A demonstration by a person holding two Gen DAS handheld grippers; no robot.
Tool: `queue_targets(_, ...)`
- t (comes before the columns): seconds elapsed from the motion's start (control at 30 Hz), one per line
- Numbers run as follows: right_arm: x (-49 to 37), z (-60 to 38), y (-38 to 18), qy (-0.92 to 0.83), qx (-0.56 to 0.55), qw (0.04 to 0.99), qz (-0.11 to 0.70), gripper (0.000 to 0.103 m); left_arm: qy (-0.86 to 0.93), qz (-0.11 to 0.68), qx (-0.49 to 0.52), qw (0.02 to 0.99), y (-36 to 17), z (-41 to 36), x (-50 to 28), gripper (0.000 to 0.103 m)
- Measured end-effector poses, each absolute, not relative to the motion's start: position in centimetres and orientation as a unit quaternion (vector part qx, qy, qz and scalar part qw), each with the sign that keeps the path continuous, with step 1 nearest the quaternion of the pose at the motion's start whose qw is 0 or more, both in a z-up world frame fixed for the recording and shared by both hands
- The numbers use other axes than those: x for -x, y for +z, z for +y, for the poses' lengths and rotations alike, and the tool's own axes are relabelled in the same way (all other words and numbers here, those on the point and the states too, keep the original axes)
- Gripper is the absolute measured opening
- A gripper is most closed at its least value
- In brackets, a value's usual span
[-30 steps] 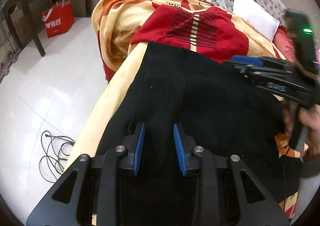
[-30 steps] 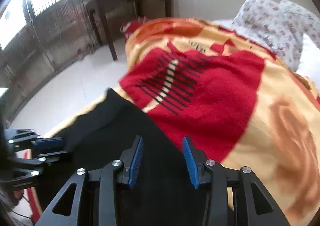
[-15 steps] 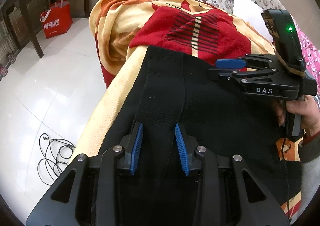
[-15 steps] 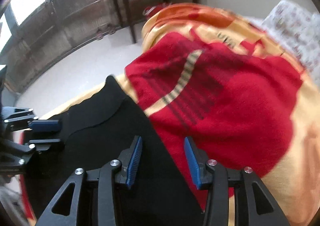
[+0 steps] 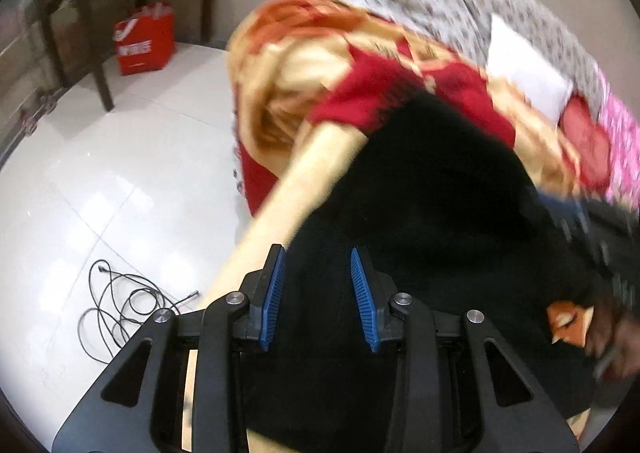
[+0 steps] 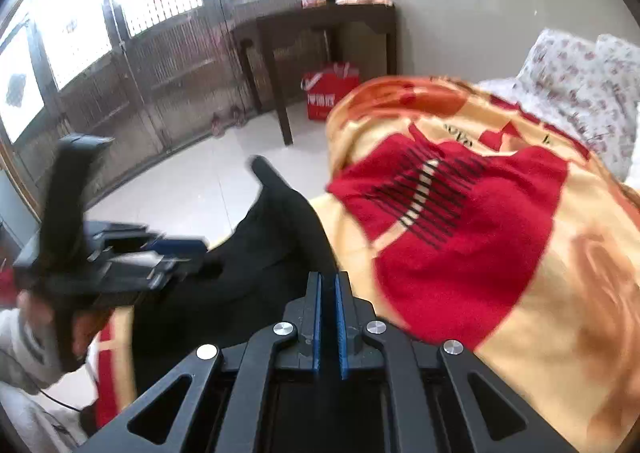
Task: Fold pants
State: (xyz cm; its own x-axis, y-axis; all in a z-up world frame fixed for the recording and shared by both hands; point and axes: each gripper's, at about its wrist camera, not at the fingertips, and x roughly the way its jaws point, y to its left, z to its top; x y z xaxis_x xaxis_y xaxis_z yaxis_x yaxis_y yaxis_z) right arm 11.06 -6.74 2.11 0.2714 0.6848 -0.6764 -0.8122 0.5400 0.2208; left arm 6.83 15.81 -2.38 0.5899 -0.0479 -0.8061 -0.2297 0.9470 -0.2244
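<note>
Both views smeared, black pants (image 6: 280, 253) pinched in right claw (image 6: 328, 317), left claw (image 5: 318, 293) unclear

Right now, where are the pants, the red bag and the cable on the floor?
pants (image 5: 420, 213): left wrist view, on the middle of the black cloth.
red bag (image 5: 145, 41): left wrist view, on its front face.
cable (image 5: 116, 301): left wrist view, on a loop of the black coil.
</note>
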Motion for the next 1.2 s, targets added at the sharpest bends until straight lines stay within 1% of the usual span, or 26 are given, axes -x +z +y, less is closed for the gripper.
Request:
queue_targets(0.07, -8.3, -7.3, 3.0, 0.473, 0.074, 0.796, 0.37, 0.006, 0.066, 0.436, 0.169, 0.881, -1.4, 17.4, -5.5, 0.033)
queue_targets(0.13, -5.3, -7.3, 3.2, 0.47, 0.053, 0.795, 0.38, 0.006, 0.08, 0.422, 0.175, 0.886, -0.4, 18.8, -4.0, 0.033)
queue_targets(0.27, -0.3, -5.9, 1.9, 0.473, 0.023, 0.783, 0.403, 0.006, 0.098, 0.411, 0.174, 0.89, 0.7, 20.0, -2.0, 0.033)
queue_targets(0.37, 1.4, -3.5, -0.4, 0.477, 0.001, 0.763, 0.437, 0.006, 0.091, 0.41, 0.173, 0.891, 1.1, 19.8, -1.1, 0.033)
queue_targets(0.47, 1.8, -1.1, -2.8, 0.451, 0.035, 0.763, 0.461, 0.006, 0.08, 0.412, 0.163, 0.893, 1.2, 18.8, -0.3, 0.033)
queue_targets(0.53, 1.5, -1.6, -3.4, 0.445, 0.008, 0.755, 0.482, 0.008, 0.069, 0.415, 0.16, 0.893, 1.1, 18.1, 0.1, 0.033)
queue_targets(0.63, 1.7, -4.1, -2.2, 0.448, -0.033, 0.749, 0.486, 0.01, 0.051, 0.425, 0.158, 0.89, 0.4, 16.8, 0.1, 0.033)
queue_targets(0.7, 2.1, -6.7, -1.2, 0.427, -0.044, 0.768, 0.476, 0.011, 0.037, 0.435, 0.151, 0.887, -0.2, 15.6, -0.1, 0.033)
queue_targets(0.83, 1.9, -13.2, 0.0, 0.334, -0.039, 0.819, 0.465, 0.016, 0.02, 0.446, 0.133, 0.885, -1.0, 13.1, -0.3, 0.033)
queue_targets(0.97, 2.2, -19.5, -0.2, 0.273, -0.074, 0.83, 0.48, 0.018, -0.009, 0.455, 0.124, 0.882, -1.3, 10.9, -0.3, 0.033)
queue_targets(1.0, 2.6, -20.9, -0.1, 0.262, -0.088, 0.834, 0.477, 0.019, -0.016, 0.457, 0.115, 0.882, -1.5, 10.0, -0.3, 0.033)
queue_targets(1.1, 2.9, -24.2, -0.4, 0.231, -0.149, 0.835, 0.477, 0.032, -0.029, 0.463, 0.104, 0.88, -1.9, 8.4, -0.8, 0.033)
queue_targets(1.2, 1.8, -24.3, 0.2, 0.236, -0.158, 0.839, 0.463, 0.032, -0.047, 0.473, 0.104, 0.873, -2.2, 6.8, -1.5, 0.033)
